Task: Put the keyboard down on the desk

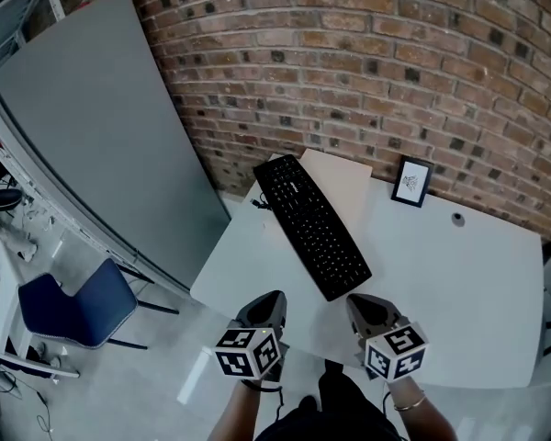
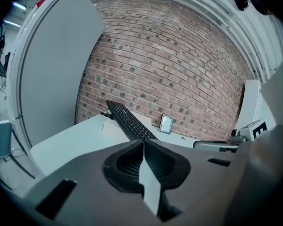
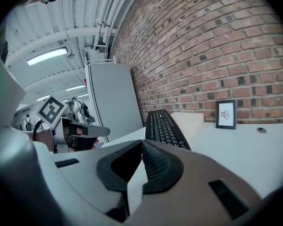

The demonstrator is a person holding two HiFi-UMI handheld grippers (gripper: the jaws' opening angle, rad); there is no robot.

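Keyboard (image 1: 312, 226) lay on the surface (image 1: 459, 283); my left gripper (image 1: 266, 303) and right gripper (image 1: 365, 305) hung near, jaws closed, empty. Task looked done.

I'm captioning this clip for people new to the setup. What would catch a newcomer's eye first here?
The black keyboard lies slantwise on the white desk, its far end over a beige mat near the red brick wall. A small framed picture stands against that wall to the keyboard's right. At the desk's near edge, the left gripper and right gripper hover shut and empty.
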